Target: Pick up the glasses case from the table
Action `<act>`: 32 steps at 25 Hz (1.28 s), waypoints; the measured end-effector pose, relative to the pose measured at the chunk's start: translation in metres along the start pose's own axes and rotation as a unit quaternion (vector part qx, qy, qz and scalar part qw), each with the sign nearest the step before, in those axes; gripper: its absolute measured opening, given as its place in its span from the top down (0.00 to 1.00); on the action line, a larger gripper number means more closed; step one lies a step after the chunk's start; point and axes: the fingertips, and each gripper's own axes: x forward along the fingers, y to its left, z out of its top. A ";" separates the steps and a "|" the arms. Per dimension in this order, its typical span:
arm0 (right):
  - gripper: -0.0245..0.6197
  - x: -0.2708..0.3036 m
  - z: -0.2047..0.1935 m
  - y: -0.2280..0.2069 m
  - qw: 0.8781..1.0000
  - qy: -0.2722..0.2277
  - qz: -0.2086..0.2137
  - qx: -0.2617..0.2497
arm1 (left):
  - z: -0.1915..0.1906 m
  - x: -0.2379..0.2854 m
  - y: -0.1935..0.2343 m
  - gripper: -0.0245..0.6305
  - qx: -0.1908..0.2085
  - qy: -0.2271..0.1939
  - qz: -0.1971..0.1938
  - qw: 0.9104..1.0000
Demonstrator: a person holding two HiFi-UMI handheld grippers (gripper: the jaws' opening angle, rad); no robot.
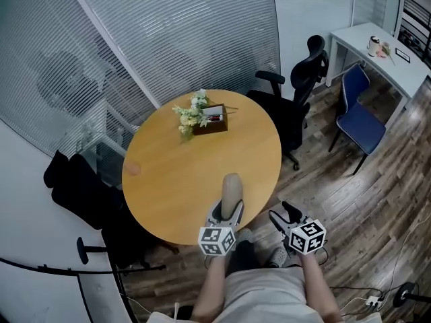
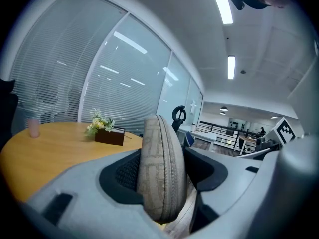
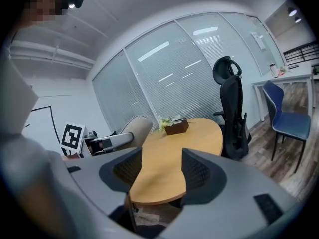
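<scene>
The glasses case (image 2: 162, 168) stands on edge between the jaws of your left gripper (image 1: 226, 215), which are clenched on its flat sides, at the near rim of the round wooden table (image 1: 168, 180). It is a beige woven oval shell with a zip seam running round it. Your right gripper (image 3: 158, 176) is released and empty, just beside. Across the table sits a dark flower box (image 1: 210, 120), with a black office chair (image 1: 296, 93) beyond.
</scene>
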 end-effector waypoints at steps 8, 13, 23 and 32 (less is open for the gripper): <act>0.60 -0.007 -0.003 -0.016 0.999 0.001 -0.034 0.005 | -0.006 -0.008 0.006 0.57 -0.006 -0.006 0.003 1.000; 0.62 -0.015 -0.001 -0.025 0.999 -0.003 -0.048 0.003 | -0.013 -0.004 0.002 0.57 -0.011 0.001 -0.003 1.000; 0.72 -0.031 0.004 -0.038 0.997 -0.015 -0.072 0.009 | -0.009 0.000 -0.007 0.57 -0.012 -0.005 -0.012 1.000; 0.82 -0.041 0.002 -0.051 0.995 -0.020 -0.095 0.020 | -0.017 0.001 -0.009 0.57 -0.018 0.008 -0.005 1.000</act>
